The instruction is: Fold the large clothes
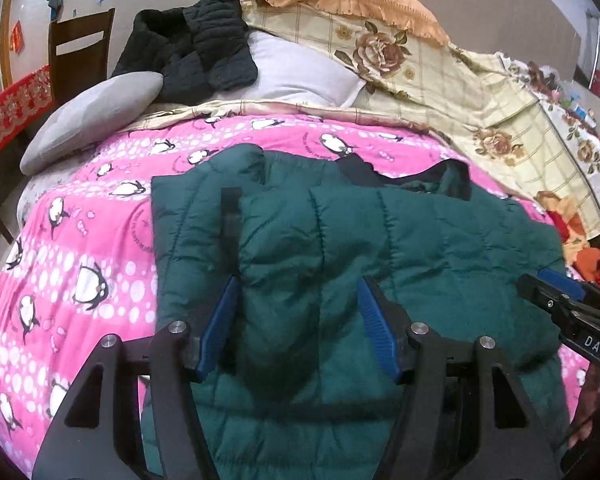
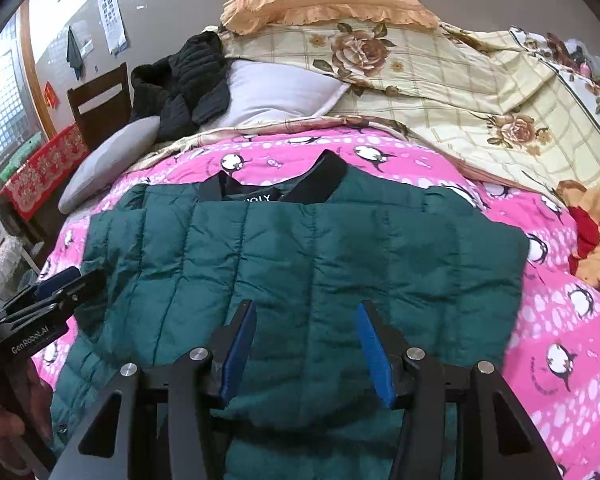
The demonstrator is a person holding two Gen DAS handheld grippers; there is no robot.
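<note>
Green jacket (image 2: 300,264): quilted matt cloth; pink blanket (image 1: 92,240): fleecy.

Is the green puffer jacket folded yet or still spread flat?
Partly folded: green puffer jacket lies on the pink blanket, one sleeve laid over its body.

two wrist fisheyes, side by side low over the bed's near edge, facing the headboard pillows; both share the green jacket (image 1: 340,248) (image 2: 300,248) close below, left view offset leftward.

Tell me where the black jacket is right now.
The black jacket lies at the bed's far left in both views, draped between the grey pillow and white pillow.
</note>
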